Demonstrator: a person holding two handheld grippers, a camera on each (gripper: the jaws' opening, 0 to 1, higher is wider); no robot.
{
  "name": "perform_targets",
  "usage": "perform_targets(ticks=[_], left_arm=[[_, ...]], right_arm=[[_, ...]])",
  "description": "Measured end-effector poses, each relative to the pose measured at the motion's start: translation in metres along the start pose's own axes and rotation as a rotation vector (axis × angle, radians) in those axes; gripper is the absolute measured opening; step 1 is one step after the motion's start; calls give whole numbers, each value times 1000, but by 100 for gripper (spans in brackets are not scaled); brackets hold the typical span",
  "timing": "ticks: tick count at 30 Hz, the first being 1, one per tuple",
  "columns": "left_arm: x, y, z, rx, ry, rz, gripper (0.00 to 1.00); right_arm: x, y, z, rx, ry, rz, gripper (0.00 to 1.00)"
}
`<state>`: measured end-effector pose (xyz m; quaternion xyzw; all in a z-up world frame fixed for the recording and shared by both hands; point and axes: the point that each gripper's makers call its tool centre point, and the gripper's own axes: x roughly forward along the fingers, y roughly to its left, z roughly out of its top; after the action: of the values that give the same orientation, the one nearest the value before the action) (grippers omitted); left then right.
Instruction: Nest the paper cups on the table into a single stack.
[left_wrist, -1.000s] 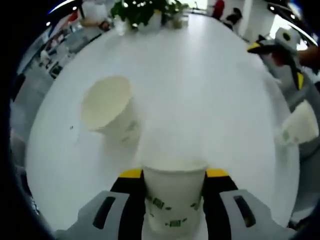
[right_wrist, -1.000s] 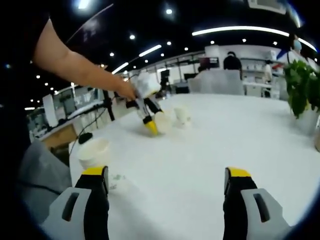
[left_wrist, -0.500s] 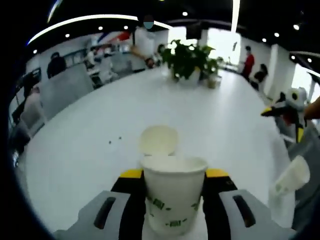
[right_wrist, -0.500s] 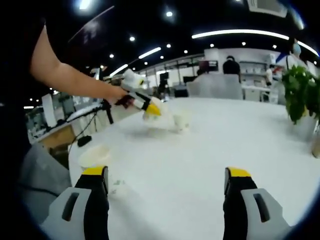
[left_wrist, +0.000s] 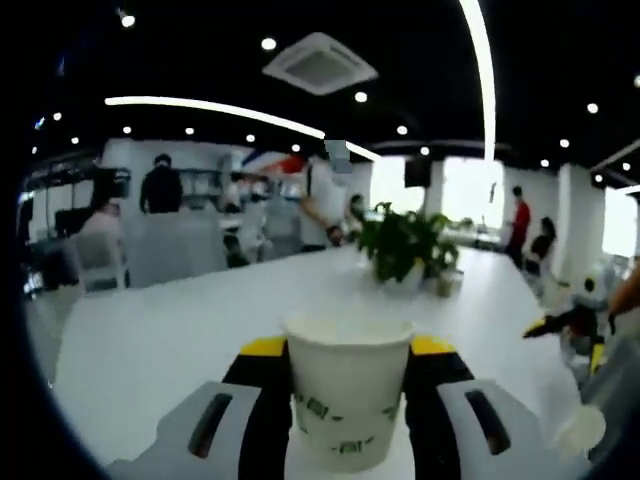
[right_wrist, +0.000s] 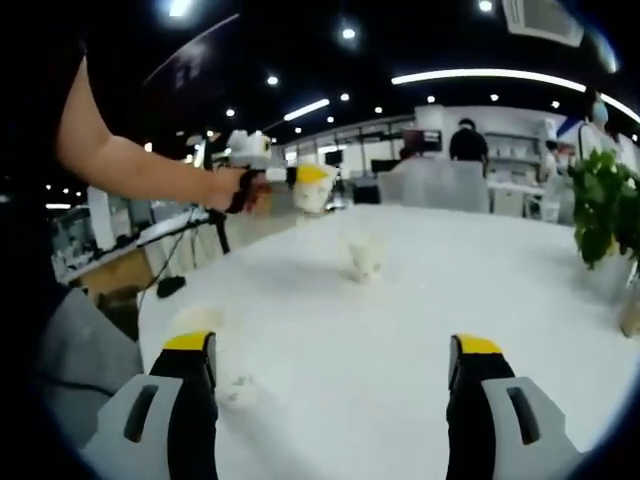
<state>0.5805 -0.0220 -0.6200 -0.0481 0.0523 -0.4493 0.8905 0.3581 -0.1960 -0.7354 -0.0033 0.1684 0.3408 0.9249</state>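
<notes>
My left gripper (left_wrist: 348, 350) is shut on a white paper cup (left_wrist: 347, 388) with green print, held upright and lifted level above the white table (left_wrist: 180, 330). From the right gripper view, that left gripper (right_wrist: 300, 180) hangs in the air at the far left with the cup (right_wrist: 315, 188) in its jaws. A second paper cup (right_wrist: 364, 258) stands on the table below and to the right of it. A third cup (right_wrist: 197, 325) sits near the table's left edge. My right gripper (right_wrist: 335, 360) is open over the bare table, nothing between its fingers (right_wrist: 192, 390).
A potted plant (left_wrist: 405, 245) stands at the far end of the table, seen also at the right as a plant (right_wrist: 600, 200). Chairs and people are beyond the table. The person's bare arm (right_wrist: 130, 160) reaches across the left. The other gripper (left_wrist: 570, 325) shows at the right edge.
My left gripper has lifted the cup up off the table and levelled out, leaving the second cup standing alone below. The right gripper has stayed still and open.
</notes>
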Motion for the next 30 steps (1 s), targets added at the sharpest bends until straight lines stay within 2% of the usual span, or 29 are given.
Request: perform_targets(ticks=[3, 6, 13, 20, 24, 30], left_arm=[[-3, -2, 14, 3, -29, 0, 40], [-1, -6, 20, 7, -38, -8, 41], [-2, -11, 24, -1, -52, -22, 41], [-10, -23, 30, 2, -59, -30, 41], [-11, -36, 35, 9, -65, -43, 42], [-12, -55, 42, 26, -69, -67, 42]], right_arm=[[0, 0, 5, -9, -5, 3, 95], [0, 0, 7, -14, -10, 3, 95], [0, 6, 8, -27, -9, 16, 95], [-1, 7, 9, -32, 2, 10, 100], [-6, 8, 12, -47, -5, 10, 100], [-8, 3, 9, -11, 5, 5, 100]])
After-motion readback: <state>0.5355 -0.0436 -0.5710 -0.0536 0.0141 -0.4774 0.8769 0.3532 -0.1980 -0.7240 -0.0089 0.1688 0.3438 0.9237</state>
